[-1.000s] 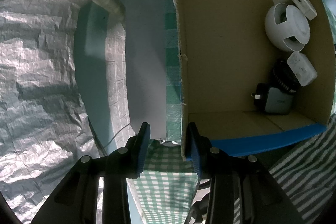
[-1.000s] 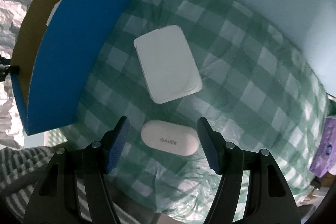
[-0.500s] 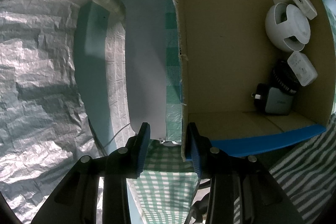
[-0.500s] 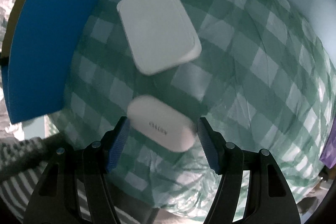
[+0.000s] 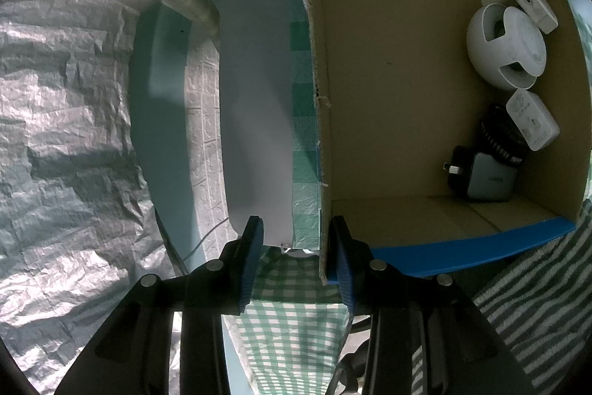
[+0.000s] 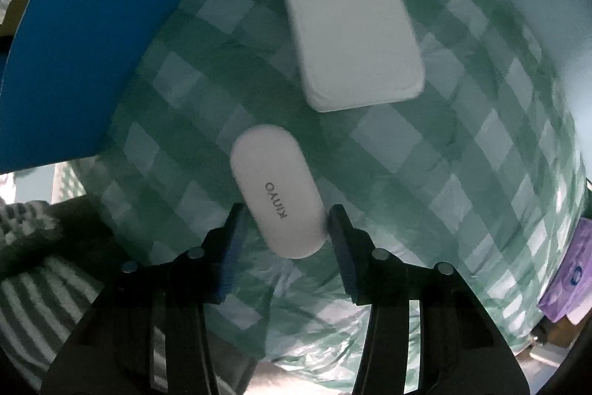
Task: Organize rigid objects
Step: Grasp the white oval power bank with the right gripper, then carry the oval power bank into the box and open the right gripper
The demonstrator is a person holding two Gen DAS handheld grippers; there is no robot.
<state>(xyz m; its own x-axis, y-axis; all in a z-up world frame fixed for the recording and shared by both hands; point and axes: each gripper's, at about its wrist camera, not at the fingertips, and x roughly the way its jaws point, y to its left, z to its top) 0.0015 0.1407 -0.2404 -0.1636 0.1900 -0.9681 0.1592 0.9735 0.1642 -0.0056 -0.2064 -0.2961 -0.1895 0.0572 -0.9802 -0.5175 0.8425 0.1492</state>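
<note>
A white oval case (image 6: pixel 275 189) with grey lettering lies on the green checked cloth (image 6: pixel 462 136). My right gripper (image 6: pixel 285 224) hangs over its near end, jaws closing. The right pad (image 6: pixel 338 232) is at the case's edge, while the left pad (image 6: pixel 233 236) stands a little off it. A white flat rectangular box (image 6: pixel 351 32) lies just beyond. My left gripper (image 5: pixel 296 236) is shut on the side wall (image 5: pixel 320 121) of the cardboard box and its grey flap (image 5: pixel 255 80). Inside the box sit a white round device (image 5: pixel 503 47), a white adapter (image 5: pixel 532 124) and a grey charger (image 5: pixel 488 180).
The box's blue outer side (image 6: pixel 74 43) rises left of the case. A purple pack (image 6: pixel 569 280) sits at the cloth's right edge. A striped cloth (image 6: pixel 37 284) lies at lower left. Crinkled silver sheeting (image 5: pixel 66 136) covers the area left of the box.
My right gripper has come down over the oval case and rolled, and its jaws have narrowed around the case's end. The left gripper and the box have not moved.
</note>
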